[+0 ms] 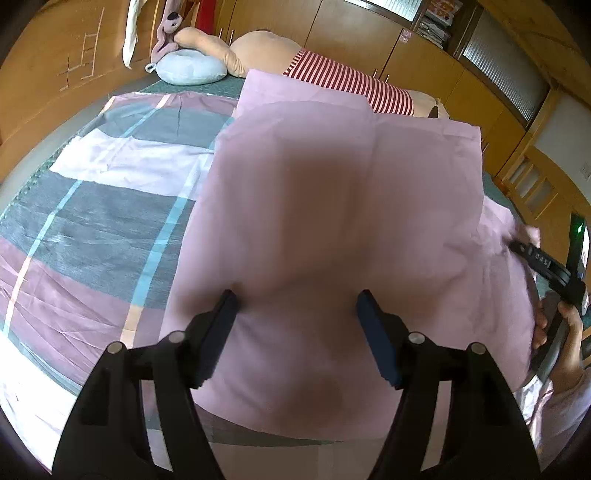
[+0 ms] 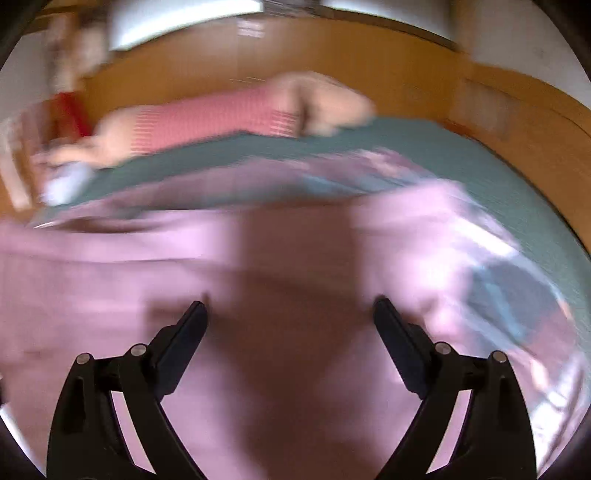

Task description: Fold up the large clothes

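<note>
Looking down your left gripper (image 1: 297, 299), you have its jaws spread apart over the pink cloth (image 1: 332, 192), nothing pinched between the pads. That cloth, the large piece to be folded, lies as a plain pink panel across the bed, with a squared-off far edge and its near part running under both tools. Beneath it and out to the left spreads a patterned cover (image 1: 110, 206) in grey, mauve and white blocks with pale blue and peach stripes, and under that a teal bedspread (image 1: 207, 86) shows at the far side. At the head of the bed sit a pale blue cushion (image 1: 190, 66) and a big tan plush toy in a red-and-white striped top (image 1: 347, 83). Honey-coloured wooden cabinets (image 1: 351, 33) line the wall behind, with frosted glass panes to the right. At the right edge your right hand (image 1: 565, 332) grips the other tool, whose finger lies at the cloth's bunched side. Your right gripper (image 2: 290, 306) is spread wide too, empty, hanging over the same pink cloth (image 2: 110, 280); that view is smeared, so only the teal bedspread (image 2: 461, 155) and wooden wall (image 2: 332, 51) read clearly.
</note>
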The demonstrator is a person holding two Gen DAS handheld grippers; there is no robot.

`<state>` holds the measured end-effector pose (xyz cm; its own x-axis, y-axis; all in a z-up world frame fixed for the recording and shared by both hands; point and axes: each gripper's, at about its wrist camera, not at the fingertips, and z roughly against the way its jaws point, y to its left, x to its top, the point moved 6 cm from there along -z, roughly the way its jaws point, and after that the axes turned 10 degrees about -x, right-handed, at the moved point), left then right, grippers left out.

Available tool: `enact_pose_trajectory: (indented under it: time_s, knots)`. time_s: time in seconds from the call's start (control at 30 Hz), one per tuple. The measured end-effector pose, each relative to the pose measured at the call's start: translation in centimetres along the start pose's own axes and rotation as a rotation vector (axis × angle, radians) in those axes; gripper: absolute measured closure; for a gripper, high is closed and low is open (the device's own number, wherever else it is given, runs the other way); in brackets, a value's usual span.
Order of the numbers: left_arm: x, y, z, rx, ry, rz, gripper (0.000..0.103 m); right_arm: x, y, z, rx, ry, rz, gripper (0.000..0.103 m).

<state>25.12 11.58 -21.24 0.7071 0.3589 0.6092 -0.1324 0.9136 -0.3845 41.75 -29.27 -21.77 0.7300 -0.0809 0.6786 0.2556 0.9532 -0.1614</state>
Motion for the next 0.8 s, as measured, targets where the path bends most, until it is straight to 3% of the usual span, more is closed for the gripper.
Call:
enact_pose_trajectory:
  time_s: [0.03,0.13,0.2,0.23,0.37,0.47,0.6,0.7,0.8]
  knots:
    - [0.0,-0.1,0.0,0.011,-0.003,-0.008,0.034,-0.1,-3.3,-1.6,-0.085,0.033,-0.053,0.009]
    - [0.0,-0.4,0.2,0.030,-0.014,-0.024,0.032,-1.2,-10.4,-3.0,-0.176,0.089,-0.218,0.007]
    - [0.1,-0.6,0.5,0.038,-0.036,-0.036,0.031,-1.8,-12.7,-1.4,-0.256,0.026,-0.225,0.008]
    - [0.2,-0.9,0.9,0.037,-0.061,-0.046,0.031,-2.2,-13.3,0.4,-0.256,-0.032,-0.213,0.008]
    - [0.1,-3.0,2.9,0.040,-0.103,-0.085,0.023,-4.5,-11.9,7.1,-0.112,-0.144,-0.134,0.008]
    - [-0.4,-6.1,5.3,0.041,-0.107,-0.128,0.017,-7.0,-9.3,12.3,0.050,-0.182,-0.075,0.006]
    - [-2.2,-10.3,8.5,0.061,-0.148,-0.229,0.005,-10.1,-5.2,17.9,0.201,-0.209,-0.016,0.001]
    - [-3.2,-13.1,9.9,0.052,-0.177,-0.316,0.002,-10.8,-2.9,20.7,0.256,-0.217,0.050,0.001]
    - [-3.9,-15.1,11.0,0.090,-0.227,-0.396,0.002,-10.7,-1.9,24.0,0.235,-0.294,0.093,0.001]
